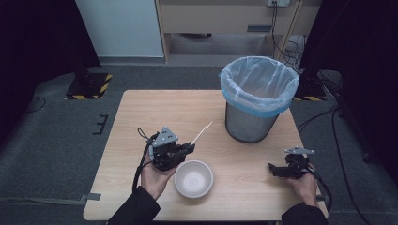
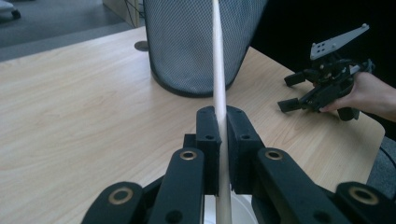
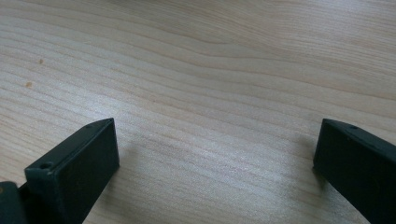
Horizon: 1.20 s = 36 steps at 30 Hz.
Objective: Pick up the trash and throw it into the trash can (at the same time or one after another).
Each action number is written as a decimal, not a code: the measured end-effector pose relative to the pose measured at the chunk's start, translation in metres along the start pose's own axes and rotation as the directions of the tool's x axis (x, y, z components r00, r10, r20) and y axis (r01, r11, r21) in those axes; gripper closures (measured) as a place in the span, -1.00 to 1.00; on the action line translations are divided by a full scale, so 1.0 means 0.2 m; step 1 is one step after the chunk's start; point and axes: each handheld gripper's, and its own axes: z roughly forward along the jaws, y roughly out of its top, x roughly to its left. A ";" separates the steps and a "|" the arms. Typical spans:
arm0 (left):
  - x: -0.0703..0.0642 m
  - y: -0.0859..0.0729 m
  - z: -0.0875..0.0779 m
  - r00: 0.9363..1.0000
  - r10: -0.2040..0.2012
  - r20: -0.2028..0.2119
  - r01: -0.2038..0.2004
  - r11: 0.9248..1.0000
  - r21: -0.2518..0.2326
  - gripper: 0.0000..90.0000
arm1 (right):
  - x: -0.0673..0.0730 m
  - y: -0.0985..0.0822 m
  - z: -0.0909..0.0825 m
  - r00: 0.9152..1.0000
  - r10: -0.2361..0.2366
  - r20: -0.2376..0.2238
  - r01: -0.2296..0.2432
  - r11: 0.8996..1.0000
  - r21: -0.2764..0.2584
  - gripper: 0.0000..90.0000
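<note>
One pale, slim wooden chopstick (image 2: 218,93) pinched in left claw (image 2: 222,140); right claw (image 3: 215,154) gapes, empty.

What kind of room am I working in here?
Probably an office or lab recording corner: a light wooden table on grey carpet, a mesh waste bin with blue liner, and yellow-black striped stand bases.

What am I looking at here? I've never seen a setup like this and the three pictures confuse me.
A person sits at a wooden table with a hand-held two-jaw tool in each hand. The high view looks down from above; the other two come from cameras riding on each tool. The left tool is shut on a thin wooden stick, lifted above a white bowl. The right tool rests open near the table's edge, nothing between its jaws. A mesh waste bin with a blue liner stands at the far right.
</note>
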 end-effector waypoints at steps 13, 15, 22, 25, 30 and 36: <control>-0.06 0.18 -0.03 0.998 0.060 0.008 -0.059 0.996 -0.063 0.88 | 0.00 0.00 0.00 1.000 0.000 -0.001 0.000 1.000 -0.001 -0.99; -0.06 0.21 -0.03 0.998 0.065 0.012 -0.064 0.995 -0.070 0.88 | 0.00 0.00 0.00 1.000 -0.001 -0.001 0.001 1.000 0.000 -0.99; -0.08 0.30 -0.03 0.996 0.089 0.014 -0.087 0.992 -0.096 0.88 | 0.00 0.00 0.00 1.000 -0.002 -0.001 0.002 1.000 0.001 -0.99; -0.09 0.33 -0.02 0.995 0.096 0.018 -0.094 0.990 -0.102 0.88 | 0.00 0.00 0.00 1.000 -0.001 0.000 0.001 1.000 0.000 -0.99; -0.09 0.38 -0.01 0.995 0.098 0.023 -0.095 0.988 -0.121 0.88 | 0.00 0.00 0.00 1.000 0.000 -0.001 0.000 1.000 0.000 -0.99; -0.11 0.47 -0.02 0.992 0.122 0.021 -0.117 0.982 -0.147 0.88 | 0.00 0.00 0.00 1.000 0.002 0.000 -0.002 1.000 -0.002 -0.99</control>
